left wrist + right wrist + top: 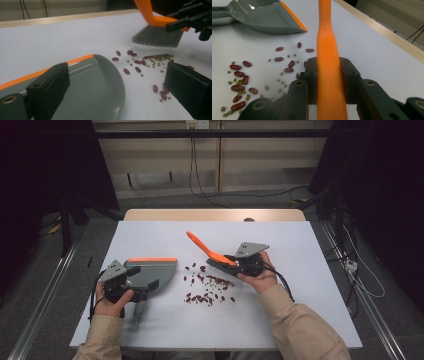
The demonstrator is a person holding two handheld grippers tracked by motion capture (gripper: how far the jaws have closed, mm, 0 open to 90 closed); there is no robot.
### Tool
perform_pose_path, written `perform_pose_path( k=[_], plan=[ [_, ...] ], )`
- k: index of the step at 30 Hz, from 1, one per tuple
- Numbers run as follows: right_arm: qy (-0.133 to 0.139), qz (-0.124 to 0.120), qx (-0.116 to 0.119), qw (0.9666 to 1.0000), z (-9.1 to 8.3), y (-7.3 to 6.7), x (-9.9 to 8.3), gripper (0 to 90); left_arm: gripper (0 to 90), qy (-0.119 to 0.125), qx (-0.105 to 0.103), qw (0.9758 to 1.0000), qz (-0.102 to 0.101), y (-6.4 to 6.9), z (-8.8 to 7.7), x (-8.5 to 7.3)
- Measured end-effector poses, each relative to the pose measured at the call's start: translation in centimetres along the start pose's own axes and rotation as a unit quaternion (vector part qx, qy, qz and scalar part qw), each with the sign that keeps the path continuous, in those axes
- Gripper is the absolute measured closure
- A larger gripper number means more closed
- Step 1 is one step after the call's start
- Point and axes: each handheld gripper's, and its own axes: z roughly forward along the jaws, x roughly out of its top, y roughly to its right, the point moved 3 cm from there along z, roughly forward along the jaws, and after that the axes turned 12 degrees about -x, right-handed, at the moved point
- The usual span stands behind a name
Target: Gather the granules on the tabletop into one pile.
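A grey dustpan [159,269] with an orange lip lies flat at the table's left, its handle towards the person. My left gripper [144,277] hovers over the pan, open. In the left gripper view its jaws [116,75] stand wide apart and the right one is clear of the dustpan [100,82]. My right gripper [232,262] is shut on the orange handle of a brush [206,248], whose dark bristles [157,37] hang just above the table. The handle [327,50] runs up between the pads [312,77]. Red and small green beans [207,287] lie scattered between pan and brush.
The white table top [300,305] has a wooden strip [215,215] along its far edge. Beyond it are a floor, hanging cables [195,165] and a pale wall. Dark stands flank both sides.
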Motion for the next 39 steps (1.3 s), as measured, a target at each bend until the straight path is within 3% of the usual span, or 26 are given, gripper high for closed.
perform_pose_path(
  k=[7, 12, 14, 21, 24, 28, 39],
  plan=[
    [0.009, -0.009, -0.006, 0.9999, 2.3, 1.4, 0.8, 71.0, 6.2, 0.003, -0.001, 1.0000, -0.004, -0.1, 0.1, 0.0],
    [0.014, -0.025, 0.007, 0.9996, 4.7, 2.1, 1.8, 71.0, 6.2, 0.003, -0.005, 0.9999, -0.009, -0.1, 0.2, 0.0],
    [0.014, -0.047, 0.017, 0.9987, 5.9, 2.2, 2.3, 71.0, 6.2, 0.001, -0.004, 1.0000, -0.007, -0.2, 0.1, 0.0],
    [0.026, -0.087, 0.061, 0.9940, 9.5, 1.5, 3.5, 71.0, 6.2, 0.005, 0.000, 0.9998, -0.017, -0.4, -0.2, -0.1],
    [0.030, -0.090, 0.092, 0.9912, 10.5, 0.4, 3.4, 70.9, 6.2, 0.001, 0.004, 0.9999, -0.016, -0.6, -0.2, -0.2],
    [0.024, -0.115, 0.107, 0.9873, 10.2, -0.6, 3.4, 70.5, 6.2, 0.000, 0.002, 0.9998, -0.018, -0.7, -0.1, -0.2],
    [0.012, -0.115, 0.152, 0.9816, 7.6, -2.1, 2.7, 70.0, 6.2, 0.000, 0.000, 0.9999, -0.015, -0.5, -0.1, -0.2]
  ],
)
